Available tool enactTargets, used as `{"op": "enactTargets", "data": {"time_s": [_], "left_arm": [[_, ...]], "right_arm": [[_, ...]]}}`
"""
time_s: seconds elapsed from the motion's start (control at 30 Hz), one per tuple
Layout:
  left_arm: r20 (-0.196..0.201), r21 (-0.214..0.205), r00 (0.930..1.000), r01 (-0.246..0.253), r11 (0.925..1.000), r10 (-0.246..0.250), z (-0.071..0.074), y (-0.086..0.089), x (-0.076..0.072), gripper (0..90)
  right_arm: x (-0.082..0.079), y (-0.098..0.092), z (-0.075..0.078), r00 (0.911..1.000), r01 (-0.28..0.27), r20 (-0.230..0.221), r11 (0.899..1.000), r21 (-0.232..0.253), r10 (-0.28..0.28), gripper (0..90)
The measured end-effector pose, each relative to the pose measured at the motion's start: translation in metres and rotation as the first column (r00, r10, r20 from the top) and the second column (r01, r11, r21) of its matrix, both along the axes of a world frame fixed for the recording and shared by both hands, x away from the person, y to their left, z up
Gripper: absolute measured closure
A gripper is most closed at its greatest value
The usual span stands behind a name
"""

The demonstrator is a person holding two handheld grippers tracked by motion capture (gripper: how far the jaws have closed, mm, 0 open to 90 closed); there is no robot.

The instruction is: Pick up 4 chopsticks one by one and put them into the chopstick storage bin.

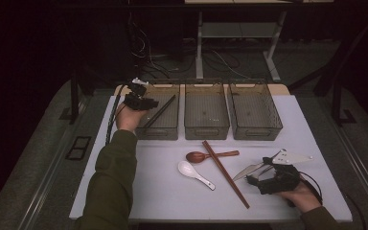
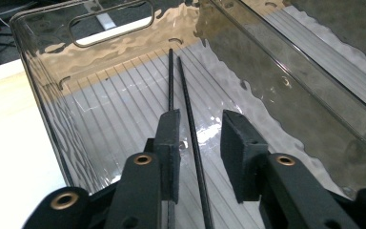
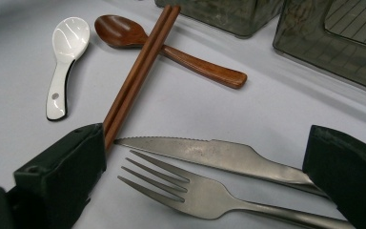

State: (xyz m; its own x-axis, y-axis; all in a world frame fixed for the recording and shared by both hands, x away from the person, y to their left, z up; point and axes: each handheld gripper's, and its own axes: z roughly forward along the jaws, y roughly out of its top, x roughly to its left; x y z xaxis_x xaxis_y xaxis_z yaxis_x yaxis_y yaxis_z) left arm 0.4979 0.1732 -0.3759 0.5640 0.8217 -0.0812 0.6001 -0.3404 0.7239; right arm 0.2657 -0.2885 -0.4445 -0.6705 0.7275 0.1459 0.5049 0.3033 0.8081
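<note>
- Left gripper (image 2: 200,138): jaws slightly spread inside the left bin (image 2: 43,95), black chopsticks (image 2: 183,90) loose between them.
- Right gripper (image 3: 205,181): jaws wide apart over knife (image 3: 209,152) and fork (image 3: 190,191).

**Front-left of the mat is the open lane**

Three bins (image 1: 206,111) sit side by side along the back, barely any gap between them. Mid-mat is cluttered: brown chopsticks (image 1: 224,173) lie across the wooden spoon (image 1: 211,155), white spoon (image 1: 195,173) just beside. Knife (image 3: 219,155) and fork (image 3: 205,194) crowd the right.
</note>
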Motion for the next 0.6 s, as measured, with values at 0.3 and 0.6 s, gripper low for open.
{"op": "enactTargets", "data": {"time_s": [0.3,0.6], "left_arm": [[0.026,-0.054,0.9983,0.054,0.9971,-0.053,0.006,-0.004,-0.004,53.3],[0.078,-0.07,0.9913,0.112,0.9913,-0.106,0.018,-0.008,-0.017,45.3]], "right_arm": [[0.0,0.0,0.0,1.0,0.0,-0.001,1.0,-0.004,0.0,0.5],[0.0,0.001,-0.001,1.0,0.0,0.0,1.0,-0.006,0.0,0.5]]}}
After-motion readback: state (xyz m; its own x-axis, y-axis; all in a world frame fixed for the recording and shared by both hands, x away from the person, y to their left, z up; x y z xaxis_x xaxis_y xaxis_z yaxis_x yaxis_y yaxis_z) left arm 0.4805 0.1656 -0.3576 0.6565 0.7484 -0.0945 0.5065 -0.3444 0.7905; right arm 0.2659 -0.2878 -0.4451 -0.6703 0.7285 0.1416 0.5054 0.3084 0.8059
